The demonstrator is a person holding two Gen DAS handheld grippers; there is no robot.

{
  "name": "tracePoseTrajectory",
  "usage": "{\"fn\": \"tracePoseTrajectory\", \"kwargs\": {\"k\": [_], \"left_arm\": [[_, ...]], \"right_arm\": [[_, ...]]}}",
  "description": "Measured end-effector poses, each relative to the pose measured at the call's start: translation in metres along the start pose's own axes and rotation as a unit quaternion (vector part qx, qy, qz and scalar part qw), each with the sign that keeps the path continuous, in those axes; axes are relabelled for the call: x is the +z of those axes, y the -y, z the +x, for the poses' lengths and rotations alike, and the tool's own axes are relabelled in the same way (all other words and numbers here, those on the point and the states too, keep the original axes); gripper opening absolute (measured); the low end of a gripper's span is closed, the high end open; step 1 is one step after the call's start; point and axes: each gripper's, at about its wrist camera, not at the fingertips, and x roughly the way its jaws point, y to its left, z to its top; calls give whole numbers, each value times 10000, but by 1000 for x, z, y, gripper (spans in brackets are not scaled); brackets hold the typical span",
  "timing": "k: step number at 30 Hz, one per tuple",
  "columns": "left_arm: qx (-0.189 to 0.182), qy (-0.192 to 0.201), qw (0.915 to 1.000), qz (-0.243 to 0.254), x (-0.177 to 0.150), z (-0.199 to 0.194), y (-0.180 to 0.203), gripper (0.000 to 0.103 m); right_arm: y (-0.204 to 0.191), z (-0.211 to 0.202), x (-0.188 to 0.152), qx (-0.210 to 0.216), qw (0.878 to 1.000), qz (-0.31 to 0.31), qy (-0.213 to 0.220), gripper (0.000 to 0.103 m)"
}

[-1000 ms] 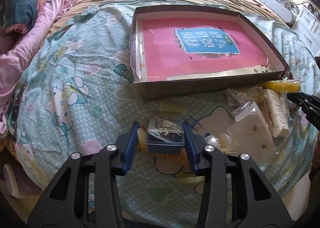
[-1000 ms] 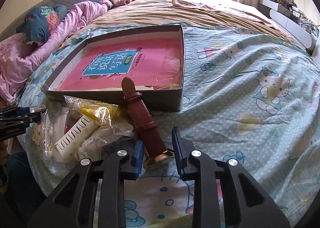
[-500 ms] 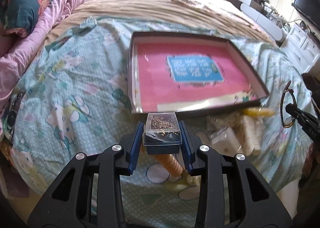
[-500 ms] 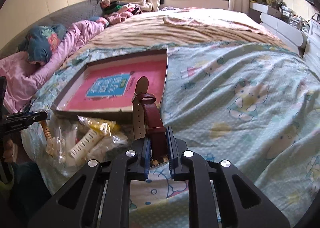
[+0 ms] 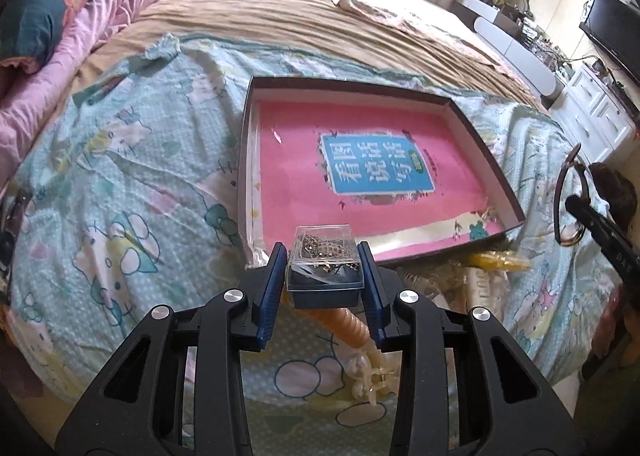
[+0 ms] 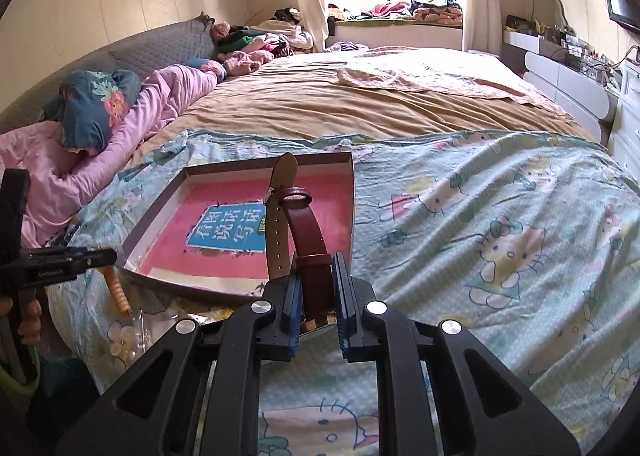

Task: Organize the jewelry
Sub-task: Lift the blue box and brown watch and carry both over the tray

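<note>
Gripping a clear box (image 5: 325, 268) of jewelry, the left tongs (image 5: 323, 288) are closed on it, lifted just short of the tray (image 5: 488, 160), which lies straight ahead. The right tongs (image 6: 316, 306) are clamped on a watch (image 6: 308, 244), strap upright, tray ahead-left. The watch face is hidden between the jaws.

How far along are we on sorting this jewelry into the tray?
Nothing is in the tray yet; only its pink liner shows. In hand: left gripper clamps the clear jewelry box, right gripper clamps the brown watch. Left on the bedspread: yellow packet, white combs, orange beaded piece.
</note>
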Motion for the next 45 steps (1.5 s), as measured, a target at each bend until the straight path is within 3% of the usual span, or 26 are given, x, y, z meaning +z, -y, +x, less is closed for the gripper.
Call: {"fn": "tracePoseTrajectory", "kwargs": {"k": [5,14,26,39,43,45], "left_arm": [[-6,-123,9999,-10,-5,9,-4,28],[32,-8,9999,131,0,12,-3,27],[47,-14,10000,-69,26,32,-11,26],[173,-32,9998,-74,34,62,-9,26],[193,-7,9998,-26,36,63,-10,26],[182,-8,9998,-51,37,63,-11,26]], "right_arm": [[-1,6,-1,-5,10000,-13,-54,13],[0,17,1,-19,9999,-18,-113,13],[-4,50,17,16,9998,-80,-195,13],[-1,116,24,-155,9962,6,-854,14],[5,120,22,-170,9958,234,-869,20],[5,116,23,-217,9962,246,-804,37]]}}
